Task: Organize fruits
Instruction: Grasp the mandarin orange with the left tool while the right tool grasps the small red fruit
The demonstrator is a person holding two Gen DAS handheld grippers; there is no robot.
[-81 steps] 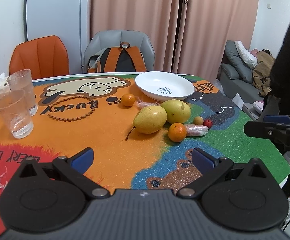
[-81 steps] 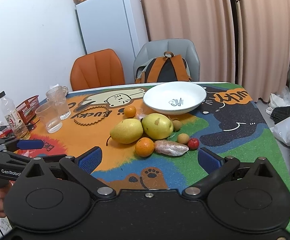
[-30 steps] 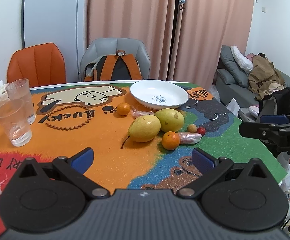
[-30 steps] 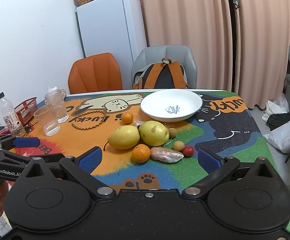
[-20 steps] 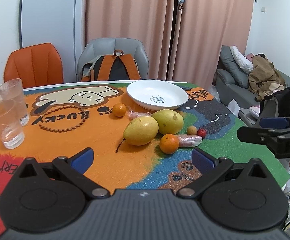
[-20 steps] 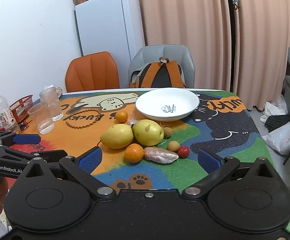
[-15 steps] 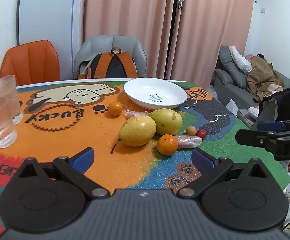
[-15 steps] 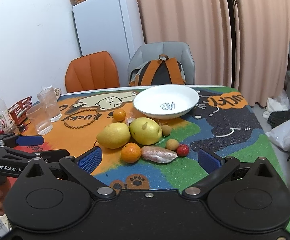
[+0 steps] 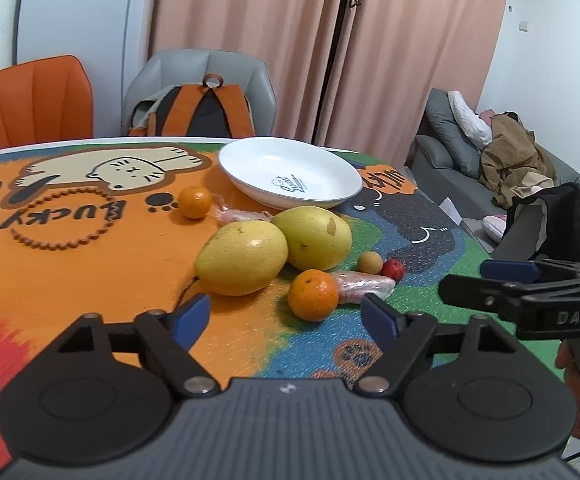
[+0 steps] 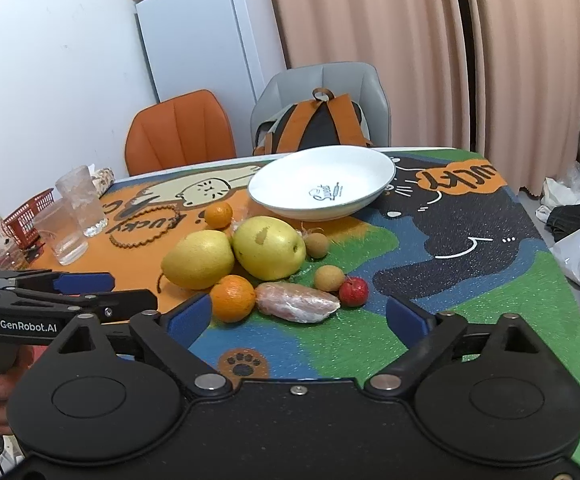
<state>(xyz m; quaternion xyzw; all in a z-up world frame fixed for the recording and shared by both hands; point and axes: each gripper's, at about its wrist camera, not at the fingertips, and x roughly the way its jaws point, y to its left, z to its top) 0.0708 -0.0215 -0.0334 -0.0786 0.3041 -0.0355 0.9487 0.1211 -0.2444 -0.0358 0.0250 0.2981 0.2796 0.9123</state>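
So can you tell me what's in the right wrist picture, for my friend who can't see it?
Fruit sits loose on a colourful cartoon table mat: two yellow pears, two oranges and a small red fruit, near an empty white plate. The right tool is open, holding nothing.
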